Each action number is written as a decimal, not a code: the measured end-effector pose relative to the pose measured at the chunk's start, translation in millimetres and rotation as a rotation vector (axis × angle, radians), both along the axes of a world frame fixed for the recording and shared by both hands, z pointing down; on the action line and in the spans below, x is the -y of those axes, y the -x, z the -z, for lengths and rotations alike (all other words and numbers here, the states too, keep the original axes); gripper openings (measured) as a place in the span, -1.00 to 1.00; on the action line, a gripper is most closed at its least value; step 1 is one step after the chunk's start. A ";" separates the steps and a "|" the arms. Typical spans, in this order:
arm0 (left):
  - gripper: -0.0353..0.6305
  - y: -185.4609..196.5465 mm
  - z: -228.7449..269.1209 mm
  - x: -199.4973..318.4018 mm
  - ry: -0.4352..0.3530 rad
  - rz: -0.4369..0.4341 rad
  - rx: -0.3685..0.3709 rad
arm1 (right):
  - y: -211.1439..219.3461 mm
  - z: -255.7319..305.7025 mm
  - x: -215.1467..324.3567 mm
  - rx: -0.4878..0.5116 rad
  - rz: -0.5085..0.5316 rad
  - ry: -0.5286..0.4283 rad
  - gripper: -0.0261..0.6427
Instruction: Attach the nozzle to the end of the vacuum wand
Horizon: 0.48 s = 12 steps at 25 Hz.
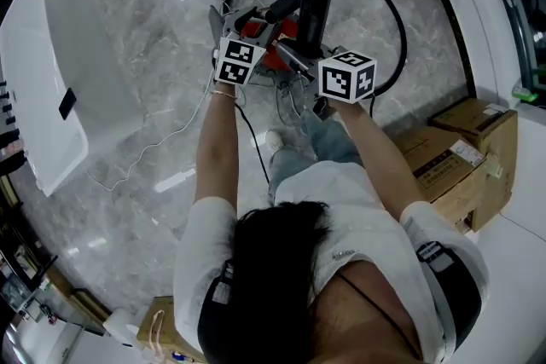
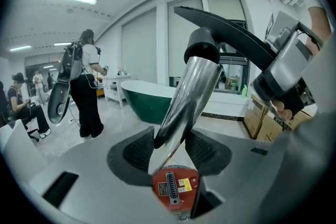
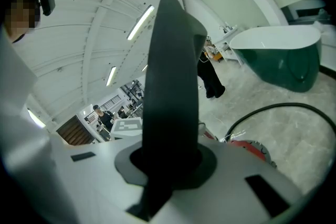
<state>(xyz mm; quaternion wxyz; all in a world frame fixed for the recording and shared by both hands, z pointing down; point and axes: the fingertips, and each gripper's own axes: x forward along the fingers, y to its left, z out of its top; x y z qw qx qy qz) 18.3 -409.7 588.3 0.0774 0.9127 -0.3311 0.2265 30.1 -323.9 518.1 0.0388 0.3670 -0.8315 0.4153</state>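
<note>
Gripping | right gripper view: nozzle [image 3: 170, 86] | left gripper view: wand [image 2: 186, 97]

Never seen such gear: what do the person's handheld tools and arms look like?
The left claw and right claw have smooth pale grey bodies with dark textured pads. Each carries a white cube printed with black square markers. The person wears a white short-sleeved shirt.
</note>
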 end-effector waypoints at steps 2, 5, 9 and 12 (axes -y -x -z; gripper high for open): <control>-0.35 0.4 -0.1 0.1 0.003 0.001 -0.002 | 1.6 -3.0 0.0 0.001 0.016 0.009 -0.78; -0.35 -2.7 -0.8 1.3 0.007 0.011 -0.017 | 1.5 -8.3 -1.8 -0.017 0.048 0.015 -0.78; -0.35 -5.5 -2.6 1.6 0.020 0.001 -0.011 | 0.4 -8.2 -0.9 -0.016 0.058 0.013 -0.78; -0.34 -8.1 0.5 2.7 0.012 0.000 -0.028 | 0.3 -6.5 -1.7 -0.045 0.076 -0.004 -0.78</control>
